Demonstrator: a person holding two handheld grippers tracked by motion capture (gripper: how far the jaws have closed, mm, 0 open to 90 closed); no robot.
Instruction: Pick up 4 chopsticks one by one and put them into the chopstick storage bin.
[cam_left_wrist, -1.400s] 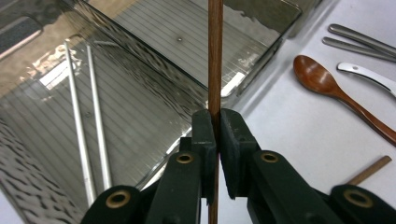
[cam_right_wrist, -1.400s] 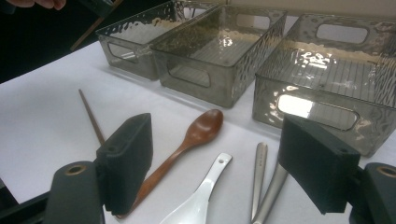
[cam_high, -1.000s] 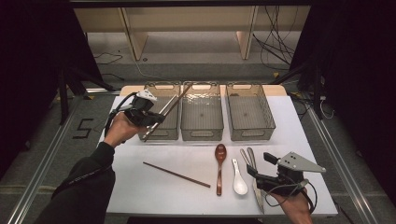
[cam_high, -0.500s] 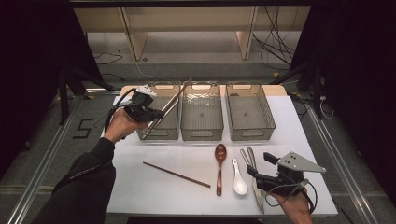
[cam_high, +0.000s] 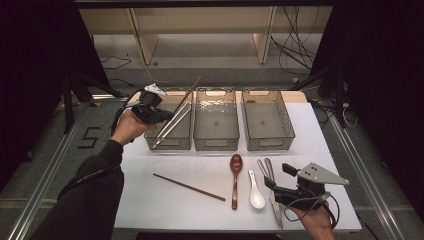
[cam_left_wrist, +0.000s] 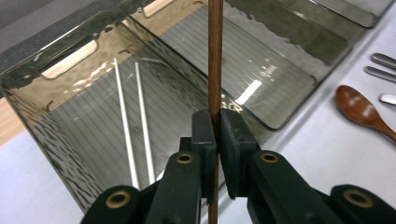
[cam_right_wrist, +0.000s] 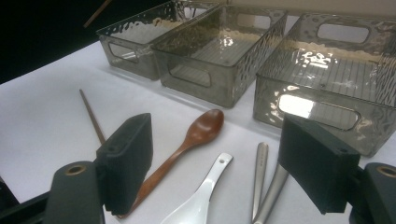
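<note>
While the left gripper (cam_left_wrist: 216, 135) clamps a thin brown wooden chopstick (cam_left_wrist: 215, 60) above the leftmost clear ribbed plastic bin (cam_high: 156, 142), where two pale chopsticks (cam_left_wrist: 133, 126) lie, the right gripper (cam_right_wrist: 217, 175) rests wide open at the table's near right, over the spoons.

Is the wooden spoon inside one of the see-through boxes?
No, the wooden spoon lies on the white table in front of the boxes, next to the white spoon.
</note>
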